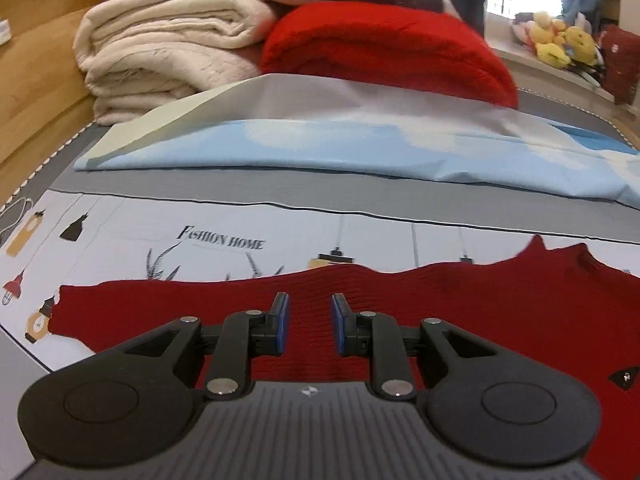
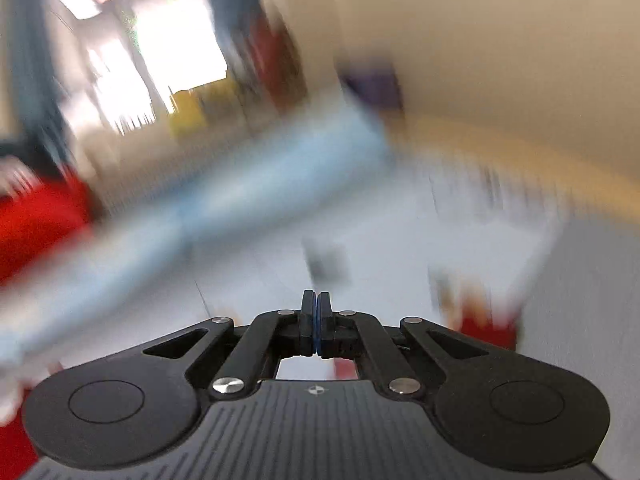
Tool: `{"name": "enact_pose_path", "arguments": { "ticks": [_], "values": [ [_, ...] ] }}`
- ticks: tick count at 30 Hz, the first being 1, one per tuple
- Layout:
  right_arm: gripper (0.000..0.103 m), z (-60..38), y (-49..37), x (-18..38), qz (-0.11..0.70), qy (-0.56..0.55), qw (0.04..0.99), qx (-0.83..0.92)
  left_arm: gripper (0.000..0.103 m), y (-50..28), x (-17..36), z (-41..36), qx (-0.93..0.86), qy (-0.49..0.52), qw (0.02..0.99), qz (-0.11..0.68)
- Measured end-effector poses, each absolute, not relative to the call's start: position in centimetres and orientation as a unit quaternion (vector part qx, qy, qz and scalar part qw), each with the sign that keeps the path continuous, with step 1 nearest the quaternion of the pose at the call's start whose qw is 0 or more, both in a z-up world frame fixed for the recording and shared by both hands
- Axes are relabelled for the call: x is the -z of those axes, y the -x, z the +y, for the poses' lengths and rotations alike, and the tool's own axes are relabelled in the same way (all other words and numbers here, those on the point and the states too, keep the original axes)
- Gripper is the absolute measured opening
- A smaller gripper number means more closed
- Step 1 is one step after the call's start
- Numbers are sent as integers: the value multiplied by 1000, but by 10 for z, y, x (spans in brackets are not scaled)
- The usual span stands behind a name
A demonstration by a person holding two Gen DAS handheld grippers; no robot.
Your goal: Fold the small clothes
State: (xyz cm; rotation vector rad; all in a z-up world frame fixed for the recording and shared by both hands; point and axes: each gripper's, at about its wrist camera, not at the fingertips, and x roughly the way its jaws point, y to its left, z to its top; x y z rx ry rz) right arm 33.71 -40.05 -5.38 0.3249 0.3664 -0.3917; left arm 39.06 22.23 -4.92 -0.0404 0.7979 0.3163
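A dark red knitted garment [image 1: 460, 304] lies spread flat on the printed bed sheet [image 1: 160, 232] in the left wrist view. My left gripper [image 1: 310, 310] is open just above the garment's middle, its blue pads apart with nothing between them. In the right wrist view my right gripper [image 2: 316, 312] is shut with its pads pressed together and nothing seen between them. That view is heavily motion-blurred; a red patch [image 2: 486, 326] shows below to the right.
A folded light blue sheet [image 1: 320, 148] lies across the bed behind the garment. Behind it are a bright red folded blanket [image 1: 384, 52] and cream blankets [image 1: 168, 52]. A wooden headboard [image 1: 36, 72] is on the left. Plush toys [image 1: 560, 40] sit far right.
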Motion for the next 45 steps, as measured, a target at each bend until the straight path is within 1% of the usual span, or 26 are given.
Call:
{"name": "enact_pose_path", "arguments": {
  "ticks": [1,4,5,6,7,8,10,13,16,18,19,20,21,23,26,28,29,30,35,37,39,41,42,43,44,45],
  "values": [
    [0,-408,-336,59,194,-173,945,199,25,-391,49,220,-151,22,908,390],
    [6,-448,-348,107,313,-292,881,204,25,-393,48,223,-145,45,904,399],
    [19,-458,-349,119,336,-317,860,217,25,-392,47,223,-143,58,903,401],
    [29,-465,-350,129,352,-327,846,231,25,-390,45,223,-141,70,902,403],
    [51,-469,-351,135,366,-327,837,241,24,-388,43,223,-137,83,901,404],
    [56,-473,-354,140,375,-323,832,251,24,-386,40,222,-131,94,900,405],
    [57,-479,-360,145,376,-312,833,261,25,-382,32,217,-124,99,902,402],
    [66,-483,-378,155,391,-296,831,262,25,-375,23,207,-115,92,907,395],
    [69,-471,-399,161,415,-216,843,266,25,-370,16,201,-108,88,910,390],
    [51,-458,-408,163,421,-148,850,280,25,-369,13,199,-106,87,912,387],
    [23,-454,-411,163,418,-126,854,284,25,-369,12,199,-106,86,913,385],
    [12,-452,-414,162,416,-112,857,282,25,-369,11,199,-106,85,913,384],
    [11,-452,-415,158,407,-114,862,280,25,-369,10,199,-106,85,914,383],
    [10,-453,-409,135,344,-143,889,267,25,-370,9,199,-107,84,915,381],
    [10,-455,-384,79,180,-174,937,243,25,-371,11,201,-111,82,914,381],
    [10,-466,-355,56,66,-216,939,258,25,-373,13,202,-112,81,913,383],
    [10,-473,-343,54,31,-231,932,279,25,-373,14,201,-111,78,913,384],
    [10,-482,-338,59,23,-248,922,298,25,-374,15,201,-111,76,913,386],
    [10,-546,-340,144,166,-369,836,370,25,-377,22,202,-108,79,909,396],
    [10,-562,-333,166,186,-397,811,387,25,-377,24,204,-104,87,907,400],
    [9,-570,-327,164,162,-398,816,387,25,-377,25,204,-102,90,906,402],
    [9,-570,-328,150,129,-367,842,373,25,-379,26,203,-95,92,904,406],
    [9,-572,-327,149,139,-363,839,381,25,-379,28,203,-92,97,902,410],
    [9,-575,-329,155,172,-363,822,404,26,-380,30,204,-89,102,900,414],
    [12,-577,-332,162,209,-368,801,423,27,-381,33,204,-85,107,897,421],
    [16,-577,-334,172,241,-376,781,438,30,-382,37,205,-80,112,893,427]
  ]
}}
